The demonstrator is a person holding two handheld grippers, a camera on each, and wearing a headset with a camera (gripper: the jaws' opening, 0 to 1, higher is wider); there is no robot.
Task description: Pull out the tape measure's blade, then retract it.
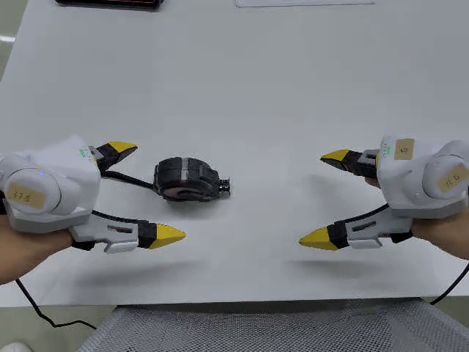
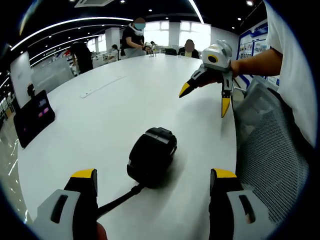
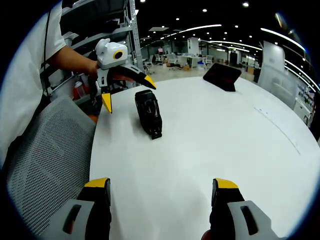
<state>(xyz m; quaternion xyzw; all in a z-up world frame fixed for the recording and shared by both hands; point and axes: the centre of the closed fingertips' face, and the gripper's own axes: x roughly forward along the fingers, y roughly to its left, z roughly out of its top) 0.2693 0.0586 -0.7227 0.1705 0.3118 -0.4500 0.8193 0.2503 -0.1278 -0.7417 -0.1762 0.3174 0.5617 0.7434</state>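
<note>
Though untouched, black tape measure (image 1: 187, 180), blade in, between left gripper (image 1: 156, 190) and right gripper (image 1: 315, 198), both agape.

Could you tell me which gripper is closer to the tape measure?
The left gripper: the tape measure lies just ahead of its open jaws, while the right gripper is well clear.

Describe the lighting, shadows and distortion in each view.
Head view: even, soft light, sharp and undistorted; faint blurred shadows lie on the white table beneath the tape measure and the right gripper. Left gripper view: strong fisheye bowing, the ceiling light strips curve, and the tape measure is sharp. Right gripper view: the same bowing, and the table's edge curves.
</note>
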